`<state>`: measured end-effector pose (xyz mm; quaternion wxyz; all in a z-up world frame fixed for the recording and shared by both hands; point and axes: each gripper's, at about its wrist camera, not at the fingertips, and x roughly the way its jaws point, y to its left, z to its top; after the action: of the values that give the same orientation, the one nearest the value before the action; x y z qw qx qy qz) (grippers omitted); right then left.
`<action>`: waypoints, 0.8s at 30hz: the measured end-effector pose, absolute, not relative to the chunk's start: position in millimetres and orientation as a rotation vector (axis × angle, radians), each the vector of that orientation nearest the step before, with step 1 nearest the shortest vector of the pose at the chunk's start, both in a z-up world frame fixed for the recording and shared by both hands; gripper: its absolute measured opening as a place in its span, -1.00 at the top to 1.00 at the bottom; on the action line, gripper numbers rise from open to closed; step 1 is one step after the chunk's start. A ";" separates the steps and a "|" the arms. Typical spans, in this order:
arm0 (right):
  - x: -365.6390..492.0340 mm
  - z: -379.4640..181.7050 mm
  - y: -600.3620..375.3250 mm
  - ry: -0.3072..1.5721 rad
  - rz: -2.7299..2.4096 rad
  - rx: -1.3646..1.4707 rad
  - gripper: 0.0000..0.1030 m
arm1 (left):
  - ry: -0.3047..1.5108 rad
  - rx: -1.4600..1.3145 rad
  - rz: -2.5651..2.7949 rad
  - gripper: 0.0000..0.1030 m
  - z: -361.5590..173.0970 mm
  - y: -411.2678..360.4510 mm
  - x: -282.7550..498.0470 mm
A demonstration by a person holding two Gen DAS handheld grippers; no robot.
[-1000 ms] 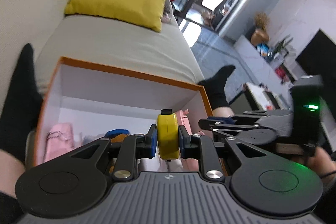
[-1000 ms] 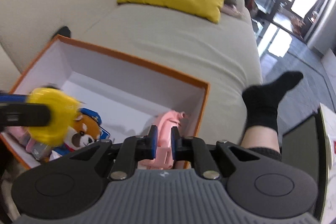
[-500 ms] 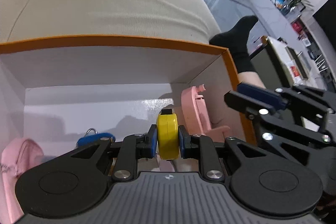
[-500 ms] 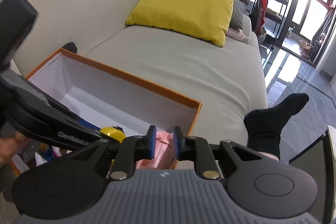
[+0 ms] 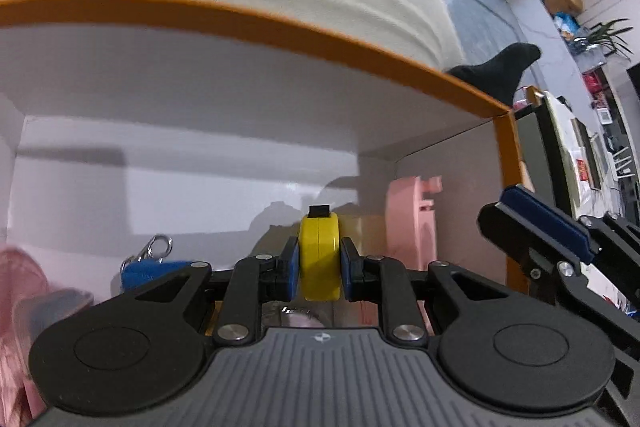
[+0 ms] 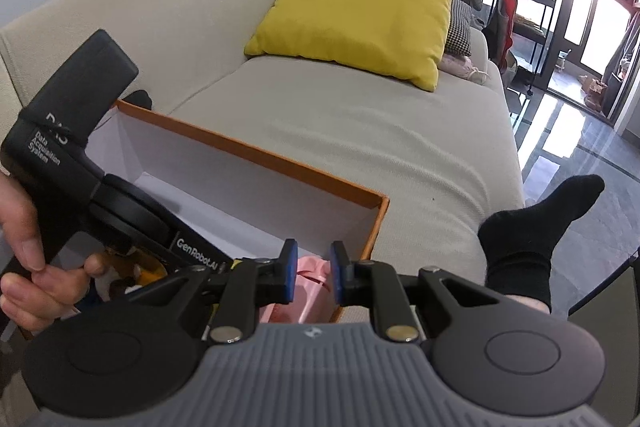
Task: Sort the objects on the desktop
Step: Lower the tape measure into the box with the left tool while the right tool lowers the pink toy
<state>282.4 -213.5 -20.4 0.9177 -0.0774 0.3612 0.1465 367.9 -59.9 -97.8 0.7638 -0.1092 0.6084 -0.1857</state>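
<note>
My left gripper (image 5: 320,267) is shut on a yellow tape measure (image 5: 320,255) and holds it low inside the orange-rimmed white box (image 5: 280,23). A pink plastic object (image 5: 412,215) leans in the box's right corner. A blue keychain tag (image 5: 148,269) with a metal clasp and a pink soft item (image 5: 24,275) lie at the left. My right gripper (image 6: 312,273) is open a little and empty, above the box's right end (image 6: 376,223), with the pink object (image 6: 308,291) below it. The left gripper's body (image 6: 80,155) shows at the left.
The box sits against a beige sofa (image 6: 360,131) with a yellow cushion (image 6: 360,15). A leg in a black sock (image 6: 532,235) is right of the box. A plush toy (image 6: 128,271) lies in the box under the left gripper.
My left gripper has gone down deeper into the box with the tape measure. My right gripper has lifted and drawn back, and its jaws have opened slightly.
</note>
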 end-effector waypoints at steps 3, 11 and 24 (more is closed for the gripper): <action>280.4 -19.6 -213.4 0.741 0.301 -0.154 0.63 | 1.307 -0.207 -0.379 0.52 -95.8 -56.1 365.0; 275.3 -20.1 -214.8 0.738 0.295 -0.156 0.63 | 1.302 -0.117 -0.301 0.35 -90.0 -65.5 369.4; 272.7 -23.0 -214.8 0.750 0.303 -0.158 0.63 | 1.293 -0.146 -0.328 0.35 -83.4 -59.4 365.7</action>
<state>272.7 -214.8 -23.0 0.9164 -0.0766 0.3643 0.1470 365.7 -59.4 -83.4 0.7832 -0.0675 0.5991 -0.1520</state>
